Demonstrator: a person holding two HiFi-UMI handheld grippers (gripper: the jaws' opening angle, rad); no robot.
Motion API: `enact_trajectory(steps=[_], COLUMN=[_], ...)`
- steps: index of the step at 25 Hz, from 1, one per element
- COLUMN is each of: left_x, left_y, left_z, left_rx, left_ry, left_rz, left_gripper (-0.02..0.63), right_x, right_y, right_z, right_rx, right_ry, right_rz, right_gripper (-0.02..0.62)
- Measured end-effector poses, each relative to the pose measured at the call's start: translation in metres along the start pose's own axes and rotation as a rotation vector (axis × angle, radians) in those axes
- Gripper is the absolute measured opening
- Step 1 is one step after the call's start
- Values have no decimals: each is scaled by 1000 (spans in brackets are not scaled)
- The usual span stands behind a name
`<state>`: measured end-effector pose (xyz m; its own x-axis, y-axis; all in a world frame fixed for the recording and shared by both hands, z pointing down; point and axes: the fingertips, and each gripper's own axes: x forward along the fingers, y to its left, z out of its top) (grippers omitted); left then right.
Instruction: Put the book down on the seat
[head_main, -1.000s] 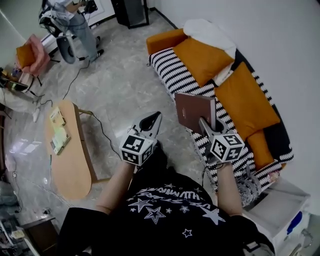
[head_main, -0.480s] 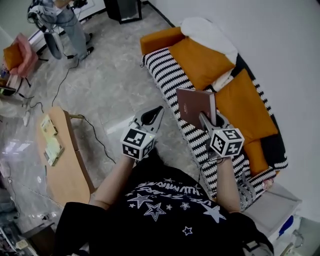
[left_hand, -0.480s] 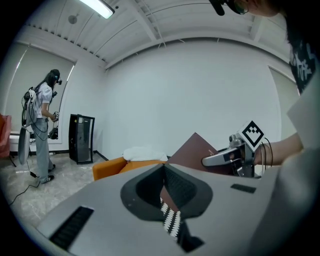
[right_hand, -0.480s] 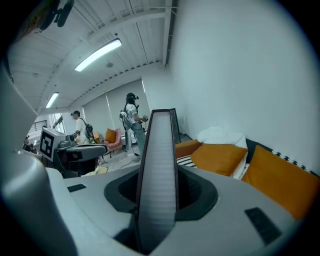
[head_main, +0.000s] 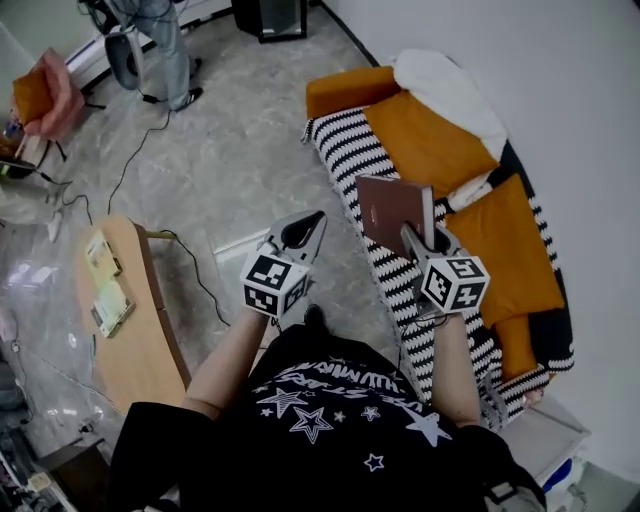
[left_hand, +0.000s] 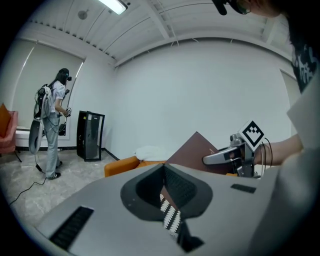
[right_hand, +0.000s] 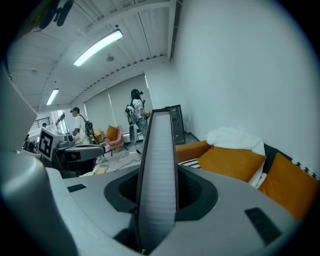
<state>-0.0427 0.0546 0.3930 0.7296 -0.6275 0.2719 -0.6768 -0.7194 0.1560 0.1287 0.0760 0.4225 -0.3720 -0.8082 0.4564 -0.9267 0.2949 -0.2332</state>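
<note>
1. Right tool (head_main: 418, 238) is pinching the lower edge of the brown book (head_main: 392, 208), with the page block squeezed edge-on between both jaws. Left tool (head_main: 314, 220) is pressed together with nothing in it, parked at about 9 o'clock of the right one.
2. Not much has changed over the last second. It's the same pinch and the book sits the same way in the tool. Mostly the head swung, so the sofa now runs from 12 down to 4 o'clock, and the person in the background slid up to the 11 o'clock corner.
3. My read is it's lined up but not put down yet. The book stands tilted over the front part of the striped seat (head_main: 345, 150), with the orange cushions (head_main: 430, 145) at its 1 o'clock.
4. Hard to make out:
   - How high the book is off the seat, since the steep head view flattens that.
   - The book's bottom edge, which is behind the jaws.
   - The cover in the right gripper view, where only the page edge shows.
</note>
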Motion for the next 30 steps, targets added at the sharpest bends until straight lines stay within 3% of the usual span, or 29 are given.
enact_trajectory(steps=[8,18,30], left_x=[-1,21,104], left_y=[47,91,164], left_z=[-5,-2,32], left_rx=[-20,-31,-66], left_ry=[26,42,48], left_rz=[25,112,231], left_gripper=[6,6,6], right_x=[38,108,220], right_y=[1,-16,-68], right_z=[4,21,78], right_rx=[12,-30,-101], right_ry=[26,93,161], right_rz=[-5,81,195], right_gripper=[149,149,149])
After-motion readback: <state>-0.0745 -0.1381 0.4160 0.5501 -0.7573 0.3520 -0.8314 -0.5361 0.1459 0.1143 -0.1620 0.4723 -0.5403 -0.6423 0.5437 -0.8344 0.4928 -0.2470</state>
